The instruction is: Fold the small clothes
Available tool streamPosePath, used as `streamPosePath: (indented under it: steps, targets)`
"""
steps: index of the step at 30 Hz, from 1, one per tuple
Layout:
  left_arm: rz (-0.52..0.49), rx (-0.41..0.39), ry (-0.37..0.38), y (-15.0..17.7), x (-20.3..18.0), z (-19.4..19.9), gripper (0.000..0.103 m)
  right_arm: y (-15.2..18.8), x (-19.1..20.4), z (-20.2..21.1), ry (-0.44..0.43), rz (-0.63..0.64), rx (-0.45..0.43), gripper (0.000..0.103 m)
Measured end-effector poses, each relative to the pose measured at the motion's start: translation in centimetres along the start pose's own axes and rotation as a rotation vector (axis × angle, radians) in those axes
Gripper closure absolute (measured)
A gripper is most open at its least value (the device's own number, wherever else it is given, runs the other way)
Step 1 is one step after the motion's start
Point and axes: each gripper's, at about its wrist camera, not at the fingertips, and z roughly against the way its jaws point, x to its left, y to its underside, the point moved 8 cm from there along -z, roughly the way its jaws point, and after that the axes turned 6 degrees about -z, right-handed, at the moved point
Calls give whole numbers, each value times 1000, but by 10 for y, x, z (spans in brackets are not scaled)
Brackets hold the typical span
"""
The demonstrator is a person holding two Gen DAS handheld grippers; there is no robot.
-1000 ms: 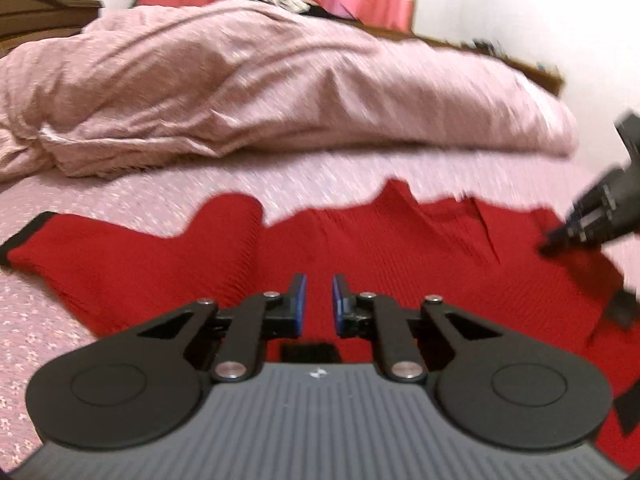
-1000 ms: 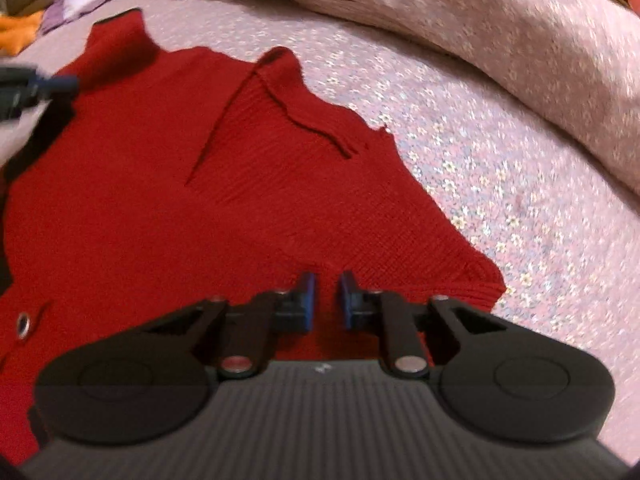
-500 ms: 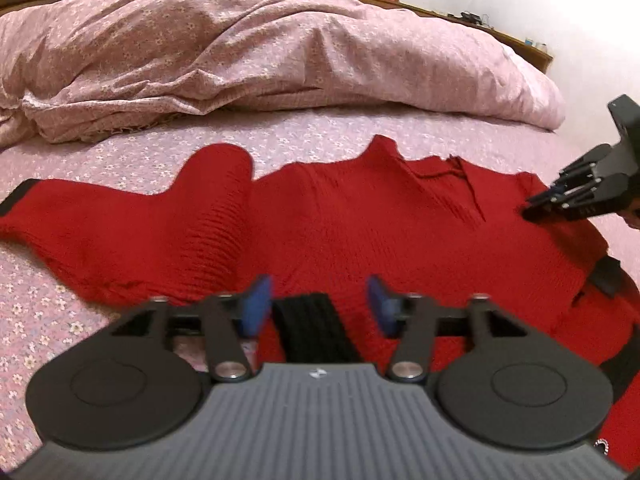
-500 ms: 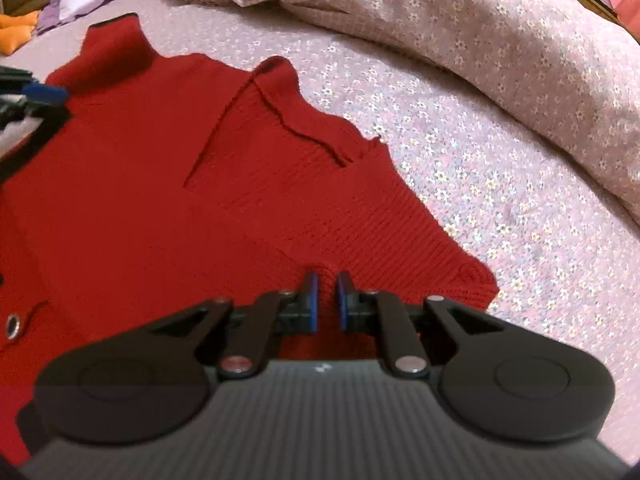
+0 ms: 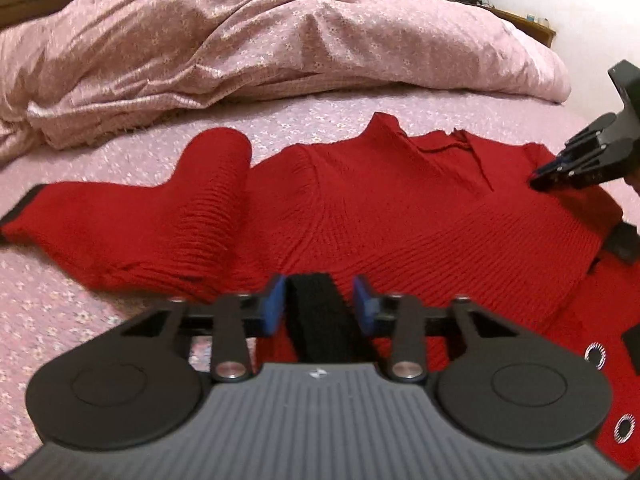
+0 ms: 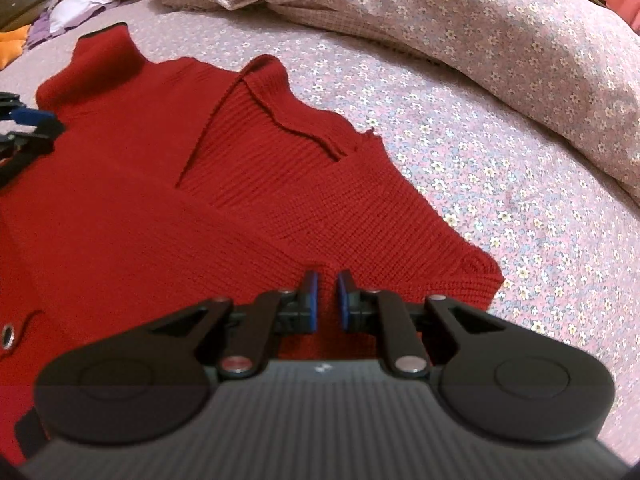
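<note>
Lying flat: red knit sweater (image 5: pixel 400 208) spread on the floral bedsheet (image 6: pixel 500 168), below the rumpled duvet (image 5: pixel 280 48) along the bed's far edge
Sleeve: one arm of the sweater (image 5: pixel 132 232) stretches toward the bed's left edge; its dark cuff is cut off by the frame
Left gripper (image 5: pixel 319 304): jaws have just been closing and stand partly apart, with the black trim band (image 5: pixel 316 316) between the blue pads; hard to tell whether the pads press it
Right gripper (image 6: pixel 325 300): jaws nearly together, pinching a fold of red knit near the sweater's right corner
Hidden: the sweater's near hem lies under both gripper bodies
Metal eyelets (image 5: pixel 594 356): only two show, at the right border
Left border: purple and orange cloth (image 6: pixel 24 36), too blurred to identify
</note>
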Motion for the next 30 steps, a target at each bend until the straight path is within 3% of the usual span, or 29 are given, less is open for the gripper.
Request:
streamPosePath:
  steps: [3,6,10,14,15,17,21,24,28,30]
  targets:
    - [5,-5,4,3,1,6,87,1,2,0,17,15,-16,88]
    - [23,-32,-3,1,4,14,90,2,5,5,35,16,-54,89]
    - [47,-103,-21,-19,11,27,97,-6,3,30,36,-37,-194,89]
    - [43,-149,-105,-43,28,30,98,-22,-6,44,49,-78,-265,91]
    - [53,-146,-112,-46,34,27,98,-27,-8,45,66,-79,-285,100]
    - [85,-118,-74,-47,41,20,98,-37,-15,44,88,-105,-312,100]
    - [95,-61,49,-36,30,20,96,-36,-6,24,68,-50,-223,99]
    - [57,-14,78,-21,16,20,96,-28,6,14,44,-34,-181,98]
    - [100,71,89,-2,10,9,95,-20,6,0,62,-24,-122,96]
    - [123,75,84,3,10,10,95,-12,7,0,36,-7,-80,96]
